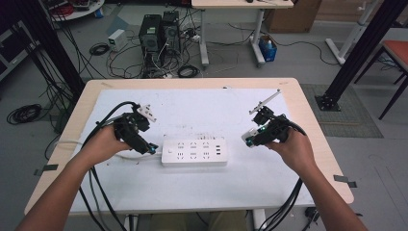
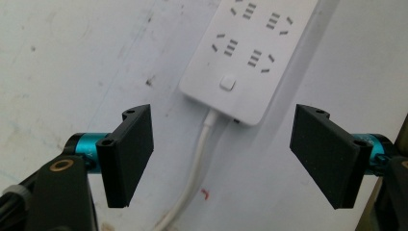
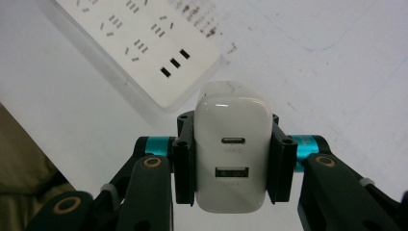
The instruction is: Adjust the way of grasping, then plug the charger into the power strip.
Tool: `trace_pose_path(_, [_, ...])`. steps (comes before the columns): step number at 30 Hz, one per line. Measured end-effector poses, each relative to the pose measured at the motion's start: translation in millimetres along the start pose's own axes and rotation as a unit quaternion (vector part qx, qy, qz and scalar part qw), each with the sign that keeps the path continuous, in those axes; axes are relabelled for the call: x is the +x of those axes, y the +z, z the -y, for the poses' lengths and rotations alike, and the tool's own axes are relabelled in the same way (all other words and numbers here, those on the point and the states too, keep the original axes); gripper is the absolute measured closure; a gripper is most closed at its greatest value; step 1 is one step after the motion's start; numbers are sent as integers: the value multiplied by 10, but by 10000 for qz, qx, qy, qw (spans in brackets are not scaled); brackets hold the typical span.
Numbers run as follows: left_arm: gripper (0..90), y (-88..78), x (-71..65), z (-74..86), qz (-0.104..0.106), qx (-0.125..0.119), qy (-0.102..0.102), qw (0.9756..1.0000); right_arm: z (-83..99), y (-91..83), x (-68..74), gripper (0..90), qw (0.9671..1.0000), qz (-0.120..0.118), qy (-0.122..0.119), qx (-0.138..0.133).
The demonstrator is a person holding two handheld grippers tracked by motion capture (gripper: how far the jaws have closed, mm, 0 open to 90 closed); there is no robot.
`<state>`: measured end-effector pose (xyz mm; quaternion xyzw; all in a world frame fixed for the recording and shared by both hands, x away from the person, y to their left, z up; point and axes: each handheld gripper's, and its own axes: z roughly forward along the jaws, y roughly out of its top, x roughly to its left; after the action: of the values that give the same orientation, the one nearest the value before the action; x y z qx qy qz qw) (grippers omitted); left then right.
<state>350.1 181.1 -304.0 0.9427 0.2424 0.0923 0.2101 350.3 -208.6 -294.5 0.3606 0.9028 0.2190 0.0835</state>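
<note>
A white power strip (image 1: 194, 152) lies flat in the middle of the white mat, with its switch end and cable (image 2: 195, 168) toward the left. My left gripper (image 1: 150, 148) hovers just left of that end, open, with nothing between its pads (image 2: 130, 156). The strip (image 2: 248, 53) lies ahead of the jaws in the left gripper view. My right gripper (image 1: 250, 139) is raised to the right of the strip and is shut on a white USB charger (image 3: 232, 156), whose two ports face the camera. The strip's USB end (image 3: 139, 48) lies below and beyond the charger.
The white mat (image 1: 192, 110) covers most of a light wooden table (image 1: 308, 125). Computer towers (image 1: 159, 33) and tangled cables (image 1: 120, 62) sit on the floor beyond the far edge. Black frame posts (image 1: 356, 53) stand at the right and left.
</note>
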Motion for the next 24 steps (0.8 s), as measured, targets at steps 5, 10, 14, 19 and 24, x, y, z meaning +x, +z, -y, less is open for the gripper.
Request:
trace_pose_path(5, [234,-80,40,102,-79,132,-27,9999,-8,-29,-22,622,9996,-70,-106,263])
trace_pose_path(10, [234,-125,70,153,-187,363,59,9991,-5,-53,-5,622,9978,-126,-385,517])
trace_pose_path(14, [234,-130,67,185,-202,404,65,9990,-13,-73,14,622,9978,-109,-392,516])
trace_pose_path(19, [234,-143,55,205,-162,465,141,9987,-15,-81,35,622,9975,-125,-468,511])
trace_pose_path(24, [234,-182,68,170,-97,513,200,9984,-18,-80,37,621,9974,-185,-560,423])
